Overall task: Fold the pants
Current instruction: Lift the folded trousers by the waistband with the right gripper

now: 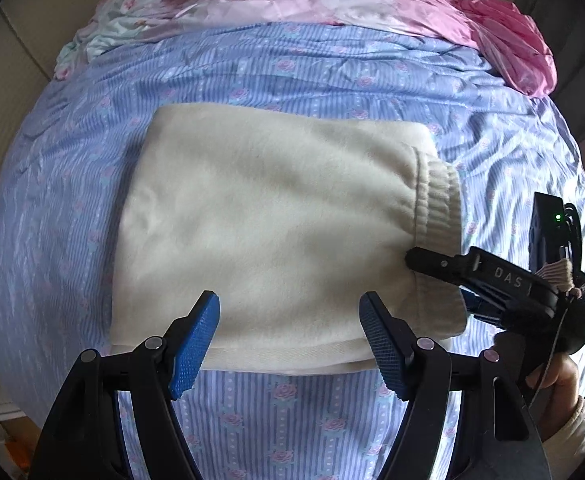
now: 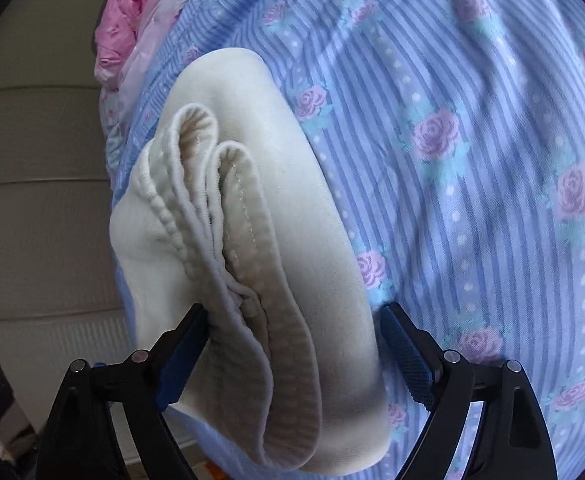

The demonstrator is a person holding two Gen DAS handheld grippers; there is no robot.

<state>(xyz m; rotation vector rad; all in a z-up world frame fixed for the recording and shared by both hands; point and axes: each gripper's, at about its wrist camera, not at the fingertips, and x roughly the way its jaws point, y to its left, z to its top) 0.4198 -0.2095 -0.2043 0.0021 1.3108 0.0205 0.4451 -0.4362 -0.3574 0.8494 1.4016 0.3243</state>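
Observation:
The cream pants (image 1: 260,220) lie folded into a thick rectangle on the blue striped rose sheet (image 1: 284,64). Their ribbed cuffs (image 1: 438,204) stick out at the right side. My left gripper (image 1: 290,312) is open and empty, hovering over the near edge of the bundle. My right gripper (image 1: 414,258) reaches in from the right with its fingers on the bundle's right end. In the right wrist view the right gripper (image 2: 292,324) has its jaws wide apart, one on each side of the folded pants (image 2: 312,208) and ribbed cuffs (image 2: 212,184), not squeezing them.
Pink satin bedding (image 1: 512,40) is bunched at the far end and right of the bed. A beige padded wall (image 2: 32,200) stands beside the bed. The bed's edge drops off at the left.

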